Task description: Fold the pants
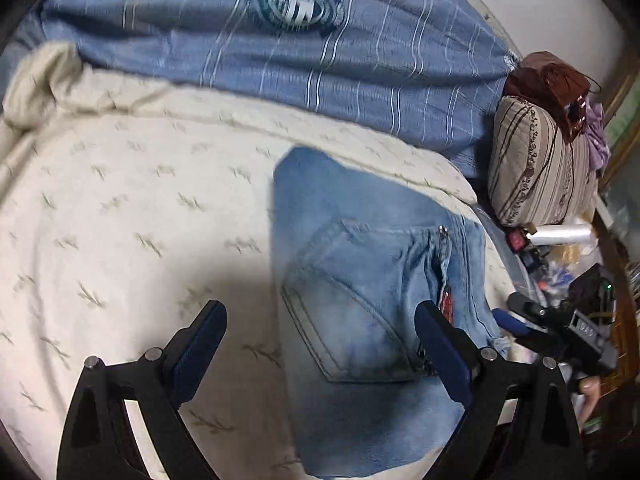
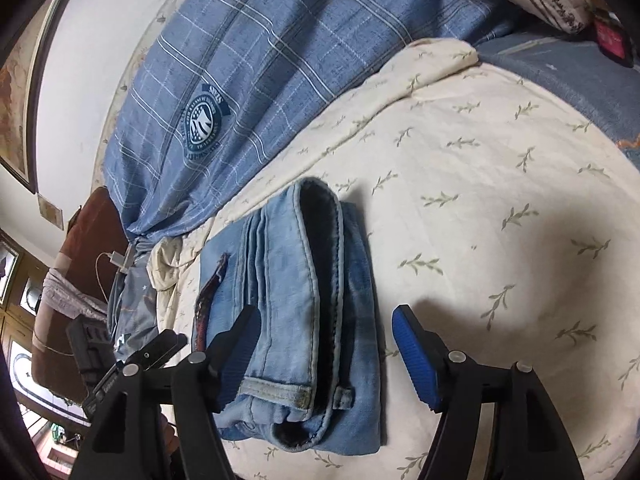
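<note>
jeans (image 2: 296, 304) lay folded in a compact stack on the cream leaf-print blanket (image 2: 480, 168) of the bed, waistband up, a back pocket (image 1: 352, 320) showing in the left view. left gripper (image 1: 320, 348) hung spread above them, pinching nothing. right gripper (image 2: 324, 352) stood spread too, its pads either side of the stack's near end, not pressing. a blue plaid cover (image 1: 280, 40) lay beyond.

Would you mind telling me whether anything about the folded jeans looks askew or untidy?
Slightly. The jeans lie folded on the cream quilt, but the waistband gapes open on top, showing the dark inside, and the layers' edges do not line up.
</note>
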`<move>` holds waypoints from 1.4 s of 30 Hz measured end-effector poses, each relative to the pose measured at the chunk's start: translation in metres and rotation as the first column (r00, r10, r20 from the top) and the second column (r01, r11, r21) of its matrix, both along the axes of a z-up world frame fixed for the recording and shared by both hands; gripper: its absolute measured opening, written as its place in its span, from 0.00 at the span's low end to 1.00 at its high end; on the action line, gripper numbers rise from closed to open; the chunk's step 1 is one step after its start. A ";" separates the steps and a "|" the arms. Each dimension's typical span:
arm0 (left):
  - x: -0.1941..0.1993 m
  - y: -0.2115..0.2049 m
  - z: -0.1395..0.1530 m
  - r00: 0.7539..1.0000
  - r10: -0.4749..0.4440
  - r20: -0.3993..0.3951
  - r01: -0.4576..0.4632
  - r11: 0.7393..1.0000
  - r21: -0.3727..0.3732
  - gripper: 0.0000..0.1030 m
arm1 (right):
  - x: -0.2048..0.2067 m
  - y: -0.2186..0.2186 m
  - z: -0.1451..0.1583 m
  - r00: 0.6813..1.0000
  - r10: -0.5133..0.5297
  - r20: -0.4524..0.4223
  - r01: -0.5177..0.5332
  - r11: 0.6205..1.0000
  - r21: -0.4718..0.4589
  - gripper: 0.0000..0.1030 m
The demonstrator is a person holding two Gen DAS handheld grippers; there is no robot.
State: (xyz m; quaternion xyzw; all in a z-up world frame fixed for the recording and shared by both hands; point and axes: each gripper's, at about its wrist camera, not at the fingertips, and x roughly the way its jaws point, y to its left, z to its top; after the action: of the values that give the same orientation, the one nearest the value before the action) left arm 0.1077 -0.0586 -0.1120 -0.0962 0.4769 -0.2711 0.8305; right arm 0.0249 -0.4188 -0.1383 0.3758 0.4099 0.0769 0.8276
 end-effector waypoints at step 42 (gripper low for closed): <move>0.011 -0.029 -0.022 0.998 -0.056 -0.042 0.054 0.998 -0.029 0.93 | -0.003 -0.016 -0.030 0.997 -0.004 -0.079 0.020 0.980 0.196 0.70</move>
State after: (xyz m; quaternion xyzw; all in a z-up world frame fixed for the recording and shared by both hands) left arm 0.1190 -0.0879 -0.1345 -0.1006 0.4933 -0.2984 0.8109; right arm 0.0215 -0.4346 -0.1681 0.4609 0.4301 0.0971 0.7702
